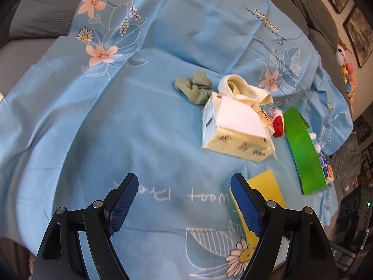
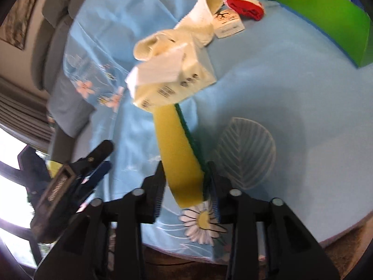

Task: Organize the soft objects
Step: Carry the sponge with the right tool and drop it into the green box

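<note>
blue flowered sheet [image 1: 139, 121]: we count tissue box [image 1: 233, 137], towel [image 1: 242, 88], green cloth [image 1: 195, 86] unsorted at one o'clock. left gripper [image 1: 184, 207] released, empty. right gripper [image 2: 186, 186] loosely around sponge [image 2: 179, 154]; most sorting remains.

- The blue sheet [image 1: 139, 121] carries script lettering at about one o'clock in the left wrist view, upside down to the camera; it reads roughly "Sweet Dream".
- Beside that script sits a small pale label [image 1: 264, 15] with print that I cannot make out for certain.
- At about six o'clock, between the tool's fingers, the sheet shows pale mirrored script, partly covered and not fully readable.
- The paper tag [image 2: 228, 24] on the cream cloth bears print too blurred to read.
- The tissue pack [image 1: 235, 137] has dark printed marks, illegible.
</note>
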